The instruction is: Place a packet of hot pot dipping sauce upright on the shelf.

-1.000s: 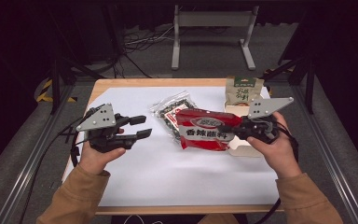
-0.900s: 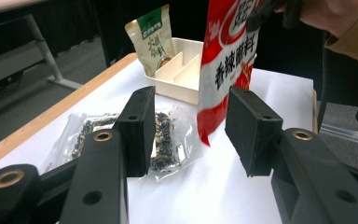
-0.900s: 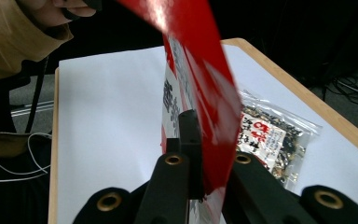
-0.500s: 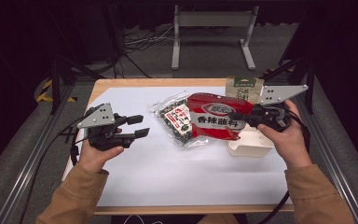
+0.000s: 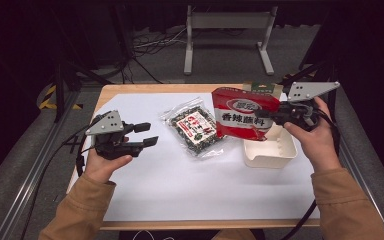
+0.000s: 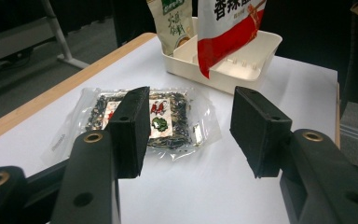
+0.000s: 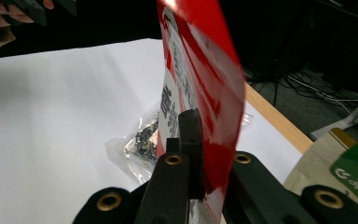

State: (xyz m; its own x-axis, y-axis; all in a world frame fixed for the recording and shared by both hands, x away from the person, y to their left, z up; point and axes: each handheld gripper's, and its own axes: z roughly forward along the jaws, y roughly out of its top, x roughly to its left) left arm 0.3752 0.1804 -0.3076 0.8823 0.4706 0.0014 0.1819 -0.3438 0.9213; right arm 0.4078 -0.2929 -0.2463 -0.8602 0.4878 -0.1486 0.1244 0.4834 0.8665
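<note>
My right gripper (image 5: 275, 116) is shut on the right edge of a red snack bag (image 5: 242, 120). The bag hangs upright in the air, its lower edge over the left end of a white tray (image 5: 270, 152). In the right gripper view the jaws pinch the red bag (image 7: 200, 79) edge-on. A clear packet of dark snacks (image 5: 196, 128) lies flat at the table's middle. My left gripper (image 5: 147, 135) hovers at the left, pointed toward that clear packet (image 6: 154, 116). Its jaws have just been opening and nothing is between them.
A beige and green packet (image 5: 260, 87) stands at the tray's far end, behind the red bag. White paper (image 5: 180, 185) covers the wooden table, bare in front. A metal stand (image 5: 227, 30) sits on the floor beyond the table.
The right gripper has carried the red bag up and to the right, from lying low over the table to hanging upright above the tray. The left hand has hardly moved.
</note>
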